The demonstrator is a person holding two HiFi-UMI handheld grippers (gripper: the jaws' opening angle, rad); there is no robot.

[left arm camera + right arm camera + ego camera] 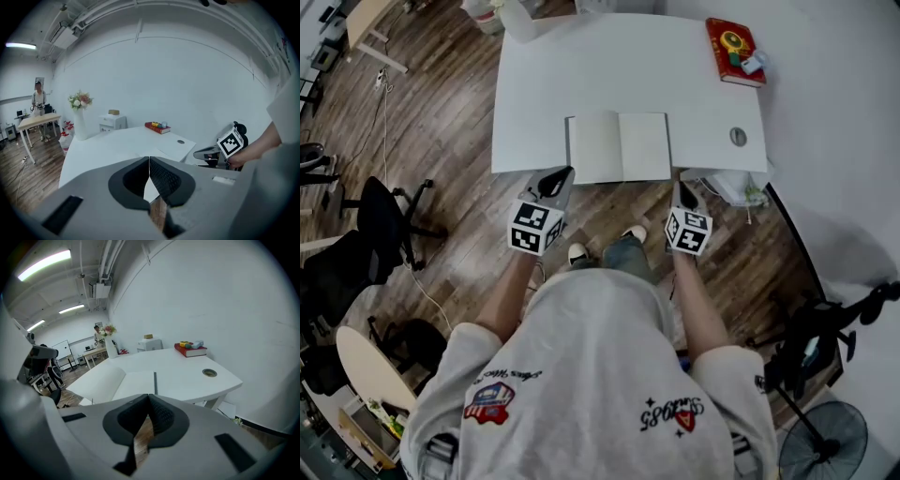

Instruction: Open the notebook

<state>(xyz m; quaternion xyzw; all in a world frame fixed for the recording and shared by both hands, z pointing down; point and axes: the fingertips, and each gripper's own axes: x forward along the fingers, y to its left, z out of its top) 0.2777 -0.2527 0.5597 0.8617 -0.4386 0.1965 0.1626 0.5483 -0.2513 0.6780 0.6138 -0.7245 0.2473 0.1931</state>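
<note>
The notebook [619, 146] lies open and flat at the near edge of the white table [581, 75], showing two blank pages. Both grippers are held off the table, in front of its near edge. My left gripper [559, 174] sits just off the notebook's left corner, jaws shut and empty. My right gripper [684, 190] sits just off its right corner, also shut with nothing between its pads. The right gripper view shows the open notebook [126, 380] beyond the closed jaws [149, 399]. In the left gripper view the closed jaws [149, 161] point toward the table, with the right gripper [206, 154] to the side.
A red book [733, 52] with small items on top lies at the table's far right corner, and a cable grommet [738, 136] sits right of the notebook. A vase of flowers [79, 117] stands at the far left. An office chair [384, 220] stands on the wooden floor.
</note>
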